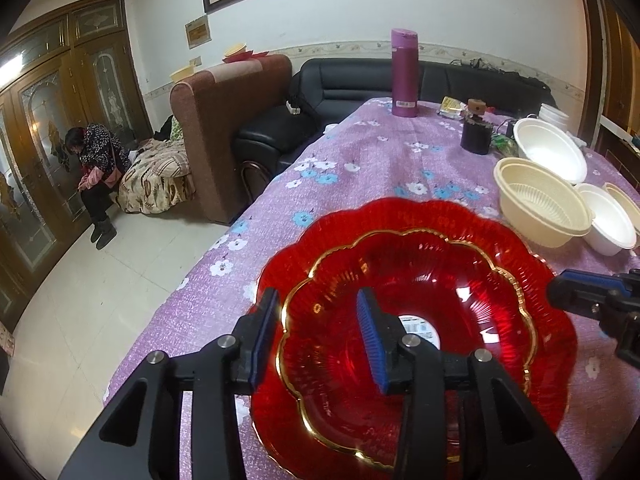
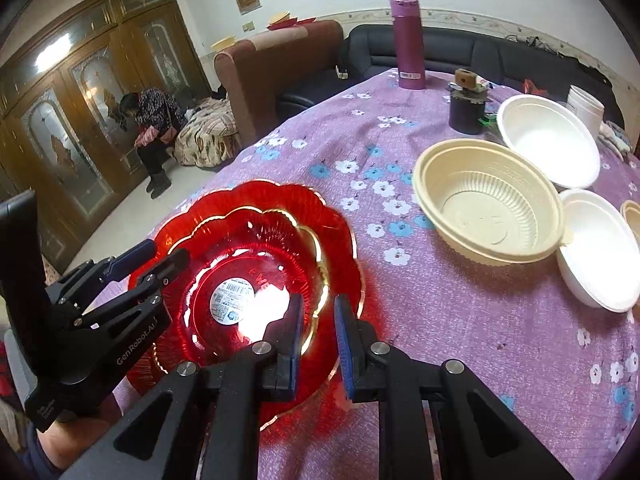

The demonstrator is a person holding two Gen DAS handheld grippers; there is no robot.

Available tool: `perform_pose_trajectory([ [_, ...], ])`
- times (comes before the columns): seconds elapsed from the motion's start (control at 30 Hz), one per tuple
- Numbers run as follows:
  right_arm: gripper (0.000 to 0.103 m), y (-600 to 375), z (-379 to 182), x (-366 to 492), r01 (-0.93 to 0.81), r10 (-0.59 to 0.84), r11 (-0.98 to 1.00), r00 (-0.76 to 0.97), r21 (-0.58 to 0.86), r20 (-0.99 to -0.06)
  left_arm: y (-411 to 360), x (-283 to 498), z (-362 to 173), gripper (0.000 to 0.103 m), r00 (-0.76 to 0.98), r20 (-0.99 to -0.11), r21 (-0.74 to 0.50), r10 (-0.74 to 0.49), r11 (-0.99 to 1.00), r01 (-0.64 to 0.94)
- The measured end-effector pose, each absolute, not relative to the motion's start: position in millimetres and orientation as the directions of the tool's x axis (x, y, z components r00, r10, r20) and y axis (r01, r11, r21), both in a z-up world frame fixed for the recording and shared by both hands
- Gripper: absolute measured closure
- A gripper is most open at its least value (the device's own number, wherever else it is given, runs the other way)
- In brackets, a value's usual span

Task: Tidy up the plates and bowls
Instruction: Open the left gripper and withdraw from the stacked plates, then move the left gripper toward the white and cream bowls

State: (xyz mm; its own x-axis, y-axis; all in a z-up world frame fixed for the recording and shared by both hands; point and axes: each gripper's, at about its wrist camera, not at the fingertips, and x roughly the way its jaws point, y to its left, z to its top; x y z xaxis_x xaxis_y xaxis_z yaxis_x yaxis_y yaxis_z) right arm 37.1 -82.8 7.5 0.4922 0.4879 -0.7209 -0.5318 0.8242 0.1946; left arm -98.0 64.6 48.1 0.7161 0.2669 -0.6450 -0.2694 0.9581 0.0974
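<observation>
Where gold trims their scalloped rims, red plates (image 1: 420,264) seem nested.

My left-wrist cam sits close over the near-left rim of the red plates (image 1: 420,300), facing fwd/down across the table (image 1: 360,152), my right-wrist cam does likewise from their right, and both share the plates, cream bowl (image 2: 488,200), purple flask (image 1: 405,74) & sofa.
</observation>
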Motion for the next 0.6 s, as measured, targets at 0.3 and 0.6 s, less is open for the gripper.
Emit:
perform_pose_trajectory([
  [0.3, 0.085, -145.9, 18.6, 43.8, -0.441, 0.514, 0.846, 0.531, 0.299, -0.674, 41.5, -98.0, 61.2, 0.061, 0.742, -0.622, 0.115, 0.252, 0.966, -0.231],
  [0.6, 0.086, -245.2, 24.4, 63.1, -0.252, 0.455, 0.886, 0.637, 0.39, -0.622, -14.3, -87.7, 75.9, 0.059, 0.764, -0.63, 0.126, 0.14, 0.989, -0.078],
])
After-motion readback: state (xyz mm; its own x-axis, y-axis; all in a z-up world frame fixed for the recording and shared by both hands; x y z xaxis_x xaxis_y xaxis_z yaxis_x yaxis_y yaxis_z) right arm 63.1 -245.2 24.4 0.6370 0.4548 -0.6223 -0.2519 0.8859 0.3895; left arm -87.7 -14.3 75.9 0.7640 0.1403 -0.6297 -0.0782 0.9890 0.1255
